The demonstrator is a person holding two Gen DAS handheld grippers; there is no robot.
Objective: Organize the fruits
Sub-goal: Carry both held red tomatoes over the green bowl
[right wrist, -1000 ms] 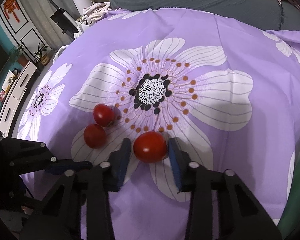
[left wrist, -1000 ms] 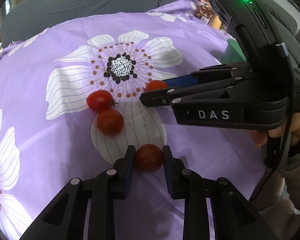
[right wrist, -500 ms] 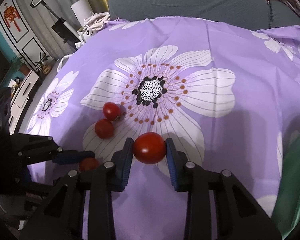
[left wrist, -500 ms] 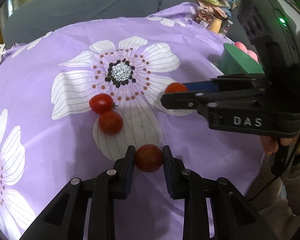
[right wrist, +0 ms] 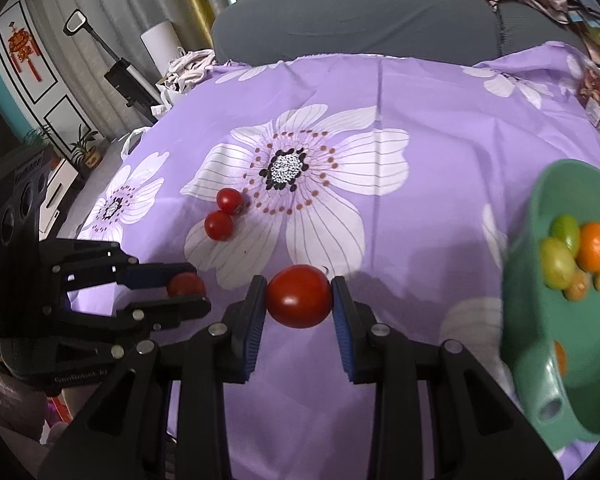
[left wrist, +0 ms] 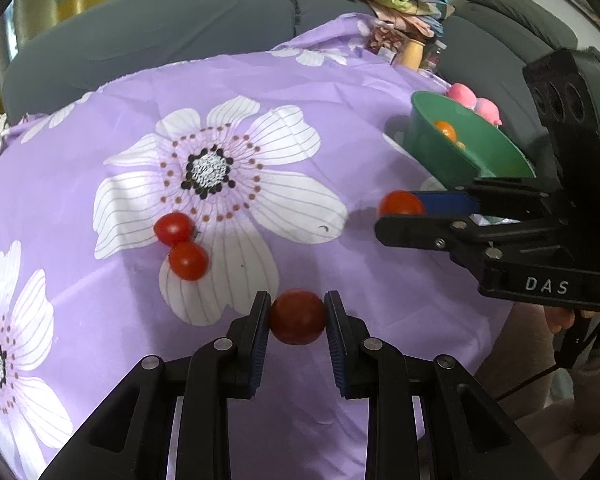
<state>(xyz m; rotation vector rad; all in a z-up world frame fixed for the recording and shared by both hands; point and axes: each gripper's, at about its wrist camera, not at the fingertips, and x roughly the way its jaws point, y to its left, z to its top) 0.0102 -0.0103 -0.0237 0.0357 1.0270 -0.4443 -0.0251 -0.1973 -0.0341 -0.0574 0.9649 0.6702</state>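
Your left gripper is clamped on a dark red cherry tomato, held just above the purple floral cloth. Right gripper grips a bigger red tomato, level, fingers pointing fwd. "DAS" is printed on the right gripper's body in the left cam. Two more cherry tomatoes sit touching each other on the white petal. Vs 1 s ago: both tomatoes lifted, right gripper moved away from the pair to just beside the green bowl, which holds green and orange fruit.
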